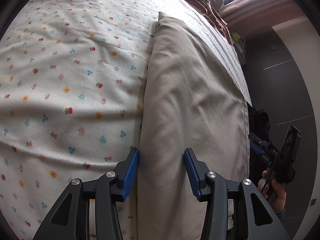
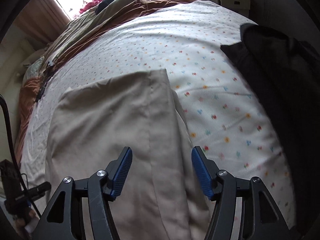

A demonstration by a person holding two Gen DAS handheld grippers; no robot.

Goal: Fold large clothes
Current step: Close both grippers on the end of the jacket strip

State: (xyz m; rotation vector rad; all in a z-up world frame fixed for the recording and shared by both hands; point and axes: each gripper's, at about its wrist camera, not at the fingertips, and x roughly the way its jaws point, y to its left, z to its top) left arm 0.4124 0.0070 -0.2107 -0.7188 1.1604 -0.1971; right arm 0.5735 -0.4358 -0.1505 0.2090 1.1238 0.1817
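A beige garment (image 1: 188,92) lies folded into a long strip on the floral bedsheet (image 1: 70,76). My left gripper (image 1: 161,157) is open just above its near end, blue pads either side of the left fold. In the right wrist view the same beige garment (image 2: 120,116) lies flat, a seam running down it. My right gripper (image 2: 161,157) is open over its near right part, holding nothing. The right gripper's body (image 1: 284,156) shows at the right edge of the left wrist view, held by a hand; the left gripper's body (image 2: 14,192) shows at the lower left of the right wrist view.
A brown blanket (image 2: 124,10) and olive bedding are bunched at the far end of the bed under a window. A dark garment (image 2: 276,64) lies on the right of the sheet. White boxes (image 2: 234,2) stand beyond the bed. The bed edge (image 1: 242,84) drops to a dark floor.
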